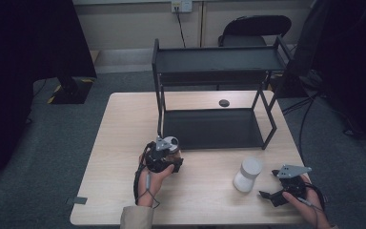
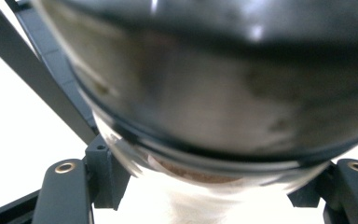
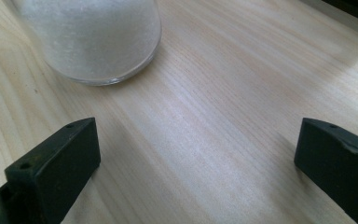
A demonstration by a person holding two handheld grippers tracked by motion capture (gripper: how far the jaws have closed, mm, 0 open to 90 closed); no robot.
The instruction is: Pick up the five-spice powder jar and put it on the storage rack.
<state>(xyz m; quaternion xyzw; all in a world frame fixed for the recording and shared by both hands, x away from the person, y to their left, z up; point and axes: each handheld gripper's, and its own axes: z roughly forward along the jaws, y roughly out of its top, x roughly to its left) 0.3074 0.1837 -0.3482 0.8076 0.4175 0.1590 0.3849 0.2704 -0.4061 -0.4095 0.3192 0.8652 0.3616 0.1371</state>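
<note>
Left gripper (image 1: 167,155) clamped on a glass jar (image 2: 205,107) with brownish contents, held off the wooden table (image 1: 119,143) just in front of the black two-tier shelf rack (image 1: 214,126), likely bound for its lower shelf. Right gripper (image 1: 274,190) rests low near the table's right edge, jaws wide apart and empty, aimed toward the jar of white granules (image 3: 98,37) standing just beside it, probably next.

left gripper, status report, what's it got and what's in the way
Left gripper shut on glass jar. Right gripper open beside white jar. Black shelf rack close ahead.
</note>
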